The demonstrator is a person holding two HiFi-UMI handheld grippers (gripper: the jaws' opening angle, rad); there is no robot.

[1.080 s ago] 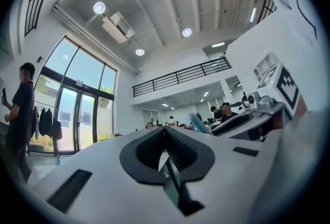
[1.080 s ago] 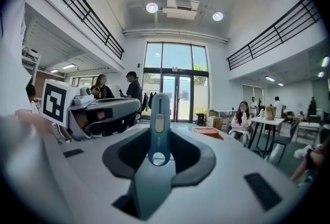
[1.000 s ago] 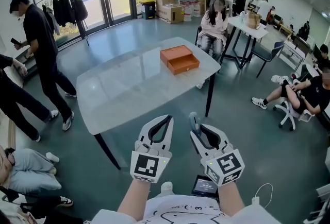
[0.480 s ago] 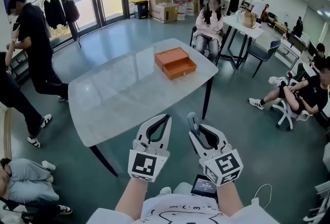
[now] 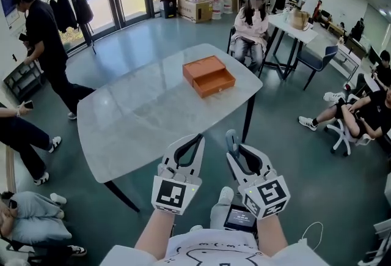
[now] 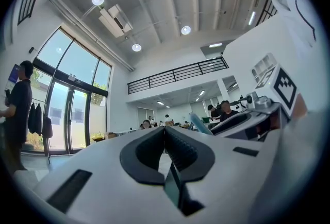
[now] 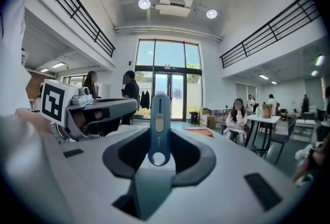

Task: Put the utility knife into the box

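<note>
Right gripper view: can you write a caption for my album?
Right tongs holding a blue utility knife, orange box ahead on the table.

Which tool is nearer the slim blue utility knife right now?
Right. The right tool grips the slim blue utility knife, which sticks out past its jaws. The left tool, shut and empty, is alongside on its left, apart from it.

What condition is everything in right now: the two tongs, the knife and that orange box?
left tongs: shut, empty
right tongs: shut on the utility knife
utility knife: held above the floor, no blade showing, not yet in the box
box: open, resting on the table
</note>
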